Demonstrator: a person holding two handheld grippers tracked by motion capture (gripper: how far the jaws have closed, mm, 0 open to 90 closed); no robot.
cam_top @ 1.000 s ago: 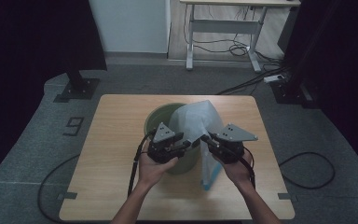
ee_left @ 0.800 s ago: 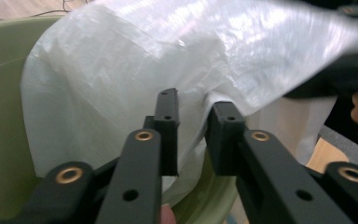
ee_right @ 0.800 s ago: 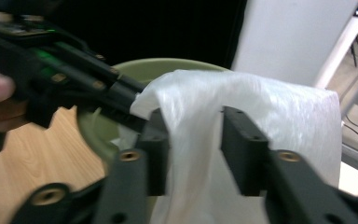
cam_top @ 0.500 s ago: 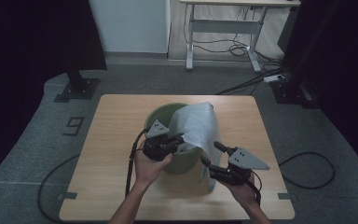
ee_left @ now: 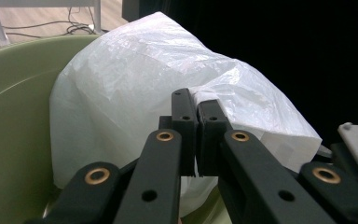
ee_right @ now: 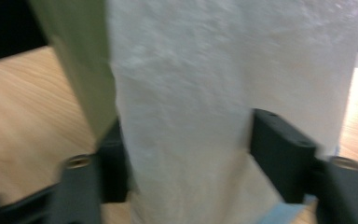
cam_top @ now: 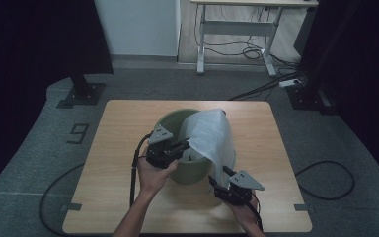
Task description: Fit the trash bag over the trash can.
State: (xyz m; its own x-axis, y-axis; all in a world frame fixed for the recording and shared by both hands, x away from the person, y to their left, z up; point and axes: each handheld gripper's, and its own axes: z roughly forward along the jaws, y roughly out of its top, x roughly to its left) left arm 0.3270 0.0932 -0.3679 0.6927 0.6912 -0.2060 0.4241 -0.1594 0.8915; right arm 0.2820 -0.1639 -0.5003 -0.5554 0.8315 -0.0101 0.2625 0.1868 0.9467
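Note:
A green bucket (cam_top: 173,121) stands mid-table with a white plastic bag (cam_top: 212,133) draped over its right side. My left gripper (cam_top: 185,146) is at the bucket's near rim, shut on the bag's edge. In the left gripper view the jaws of that gripper (ee_left: 196,100) meet with the film of the bag (ee_left: 135,65) pinched at their tips, above the bucket (ee_left: 14,116). My right gripper (cam_top: 218,178) is low at the bucket's front right. Its jaws have just been closing. In the right gripper view that gripper (ee_right: 184,140) still stands wide around the hanging bag (ee_right: 205,70), beside the bucket wall (ee_right: 74,56).
The wooden table (cam_top: 118,197) has bare surface left of and in front of the bucket. Cables trail from both grippers across the near edge. A desk frame (cam_top: 237,34) and floor cables lie beyond the table; a stand base (cam_top: 81,91) sits at far left.
My right gripper came down from the bucket's top to its front right near the table and its jaws went wide. My left gripper stayed at the rim and closed on the bag.

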